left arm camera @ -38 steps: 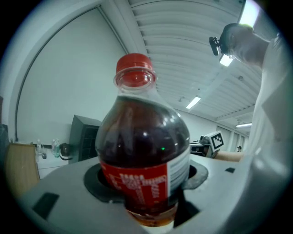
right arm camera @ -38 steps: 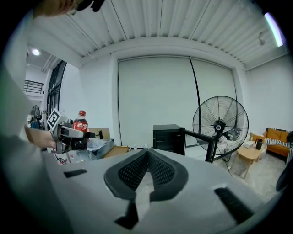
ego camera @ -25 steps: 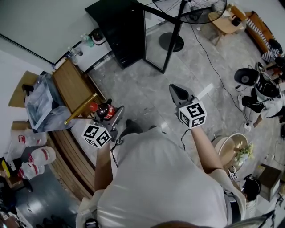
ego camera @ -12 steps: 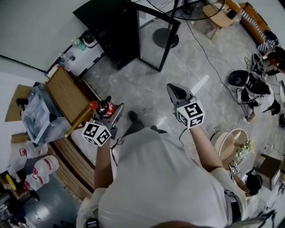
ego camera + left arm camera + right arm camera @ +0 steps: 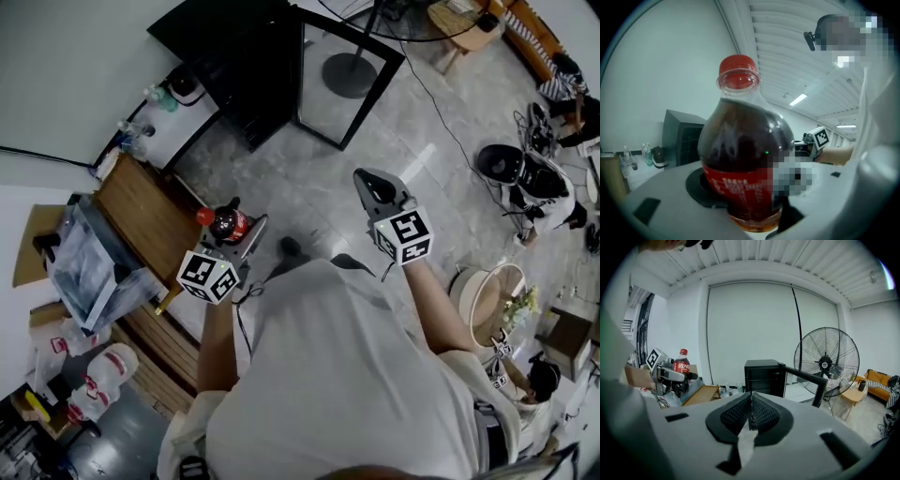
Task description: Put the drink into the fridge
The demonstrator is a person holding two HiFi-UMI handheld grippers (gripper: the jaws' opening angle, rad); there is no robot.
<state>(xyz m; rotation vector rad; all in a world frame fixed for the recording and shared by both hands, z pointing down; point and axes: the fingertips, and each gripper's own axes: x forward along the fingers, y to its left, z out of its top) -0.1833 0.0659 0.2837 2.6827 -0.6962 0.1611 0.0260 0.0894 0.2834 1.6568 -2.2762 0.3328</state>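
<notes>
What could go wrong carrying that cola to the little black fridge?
The left gripper clamps the cola bottle low down, so its tall top might tip, or the bottle might slip out. The fridge door stands open and sticks out, so the bottle could bump its edge going in.

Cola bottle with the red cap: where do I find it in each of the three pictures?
Head view: the cola bottle is left of centre, cap pointing left.
Left gripper view: the bottle fills the middle, close up.
Right gripper view: the bottle is small, far left, at mid height.
Shared landmark: the black fridge, in all three views.
</notes>
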